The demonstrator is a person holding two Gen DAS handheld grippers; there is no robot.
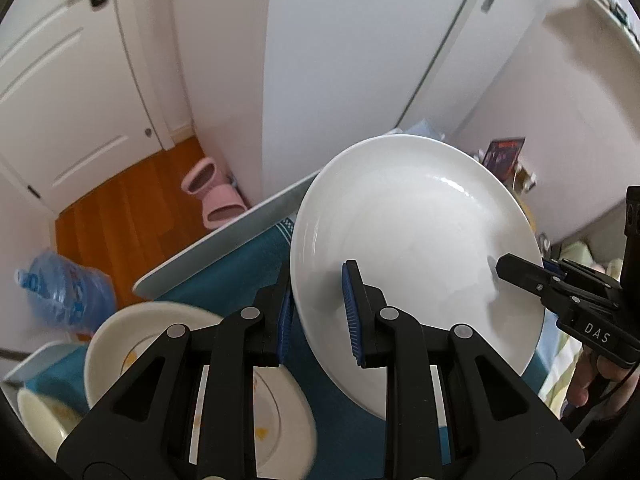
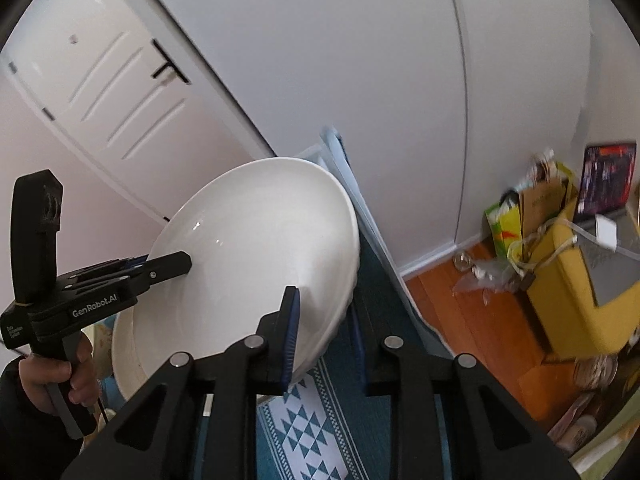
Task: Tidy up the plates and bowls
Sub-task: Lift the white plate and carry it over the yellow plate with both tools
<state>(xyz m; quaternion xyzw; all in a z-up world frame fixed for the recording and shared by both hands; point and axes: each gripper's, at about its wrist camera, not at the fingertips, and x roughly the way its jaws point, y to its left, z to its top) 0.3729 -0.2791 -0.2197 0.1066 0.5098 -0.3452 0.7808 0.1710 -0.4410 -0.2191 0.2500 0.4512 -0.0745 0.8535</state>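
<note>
A large white plate [image 1: 416, 248] is held tilted above the table by both grippers. My left gripper [image 1: 318, 312] is shut on its near rim, one blue pad on each face. My right gripper [image 2: 326, 334] is shut on the opposite rim of the same plate [image 2: 256, 264]. Each gripper shows in the other's view: the right one [image 1: 520, 276] and the left one [image 2: 168, 266]. Below on the table lie a cream plate with yellow marks [image 1: 276, 412], a cream bowl [image 1: 40, 420] at the lower left, and another cream dish [image 2: 124, 360] under the white plate.
The table has a teal patterned cloth [image 2: 316, 432] and a white edge [image 1: 224, 244]. A tall white fridge [image 1: 360, 60] stands behind it. A water jug [image 1: 64, 284] and pink slippers [image 1: 212, 196] are on the wood floor. A yellow box and bags [image 2: 568, 276] stand at the right.
</note>
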